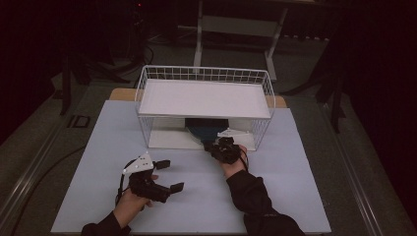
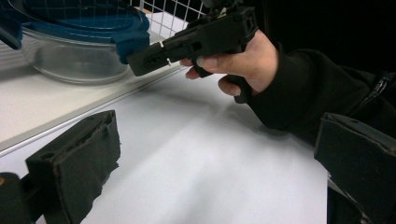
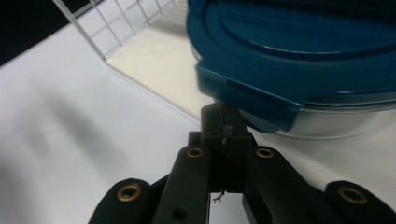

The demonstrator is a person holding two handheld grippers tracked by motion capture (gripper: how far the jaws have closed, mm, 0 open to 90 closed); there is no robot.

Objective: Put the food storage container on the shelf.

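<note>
Black foam pads face each other across a wide gap on my left gripper [image 1: 166,175], which rests near me on the left of the pale table [image 1: 290,196] with its jaws spread and nothing between them. In the left gripper view the two pads [image 2: 79,163] stand well apart over bare tabletop.

Farther off and to the right, my right hand [image 1: 235,160] holds the right gripper [image 1: 212,145] level, pointing away from me into the lower shelf of the white wire rack [image 1: 206,73]. Its jaws are pressed flat together; in the right gripper view the tips [image 3: 223,133] meet with nothing pinched between them, just beneath the front lip of the blue lid [image 3: 299,51]. Whether the tips touch that lip I cannot tell.

That lid sits on a clear glass bowl [image 2: 70,60], which stands on the rack's white bottom board [image 1: 167,140], towards the middle and near its front edge. In the left gripper view the right gripper's closed jaws reach the lid's near rim.

Farthest is the rack's upper shelf [image 1: 204,98], a flat white board above the bowl.
</note>
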